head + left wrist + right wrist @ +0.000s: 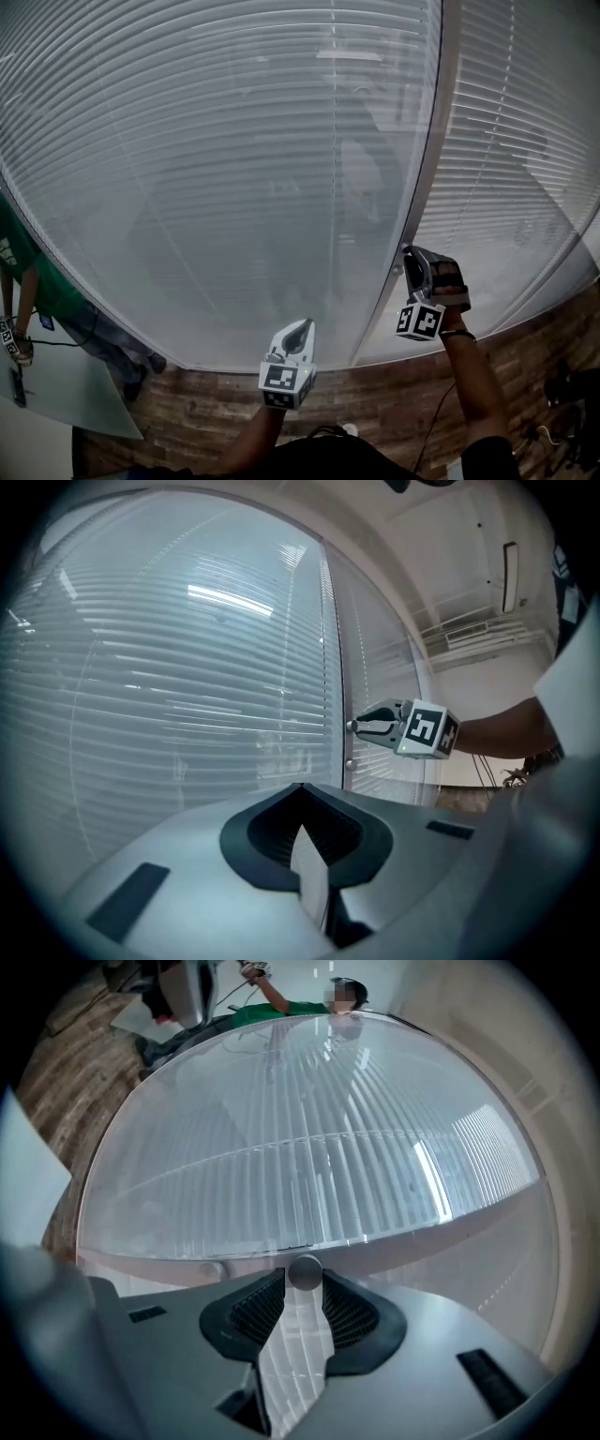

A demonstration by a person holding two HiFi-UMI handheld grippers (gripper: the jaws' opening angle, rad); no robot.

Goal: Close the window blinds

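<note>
Slatted blinds (234, 169) hang behind glass, and a second panel (511, 159) hangs to the right of a pale upright frame post (433, 141). My right gripper (409, 251) is raised to that post. In the right gripper view its jaws are shut on a small round grey knob (304, 1272), held at their tips. The left gripper view shows the right gripper (362, 727) at the post with another small knob (349, 764) just below it. My left gripper (299, 328) hangs lower and left, away from the glass, shut with nothing in it.
A person in a green shirt (26, 267) stands at the far left beside a white table (66, 398). Wood-pattern flooring (375, 398) runs below the window. A ceiling air unit (469, 630) shows in the left gripper view.
</note>
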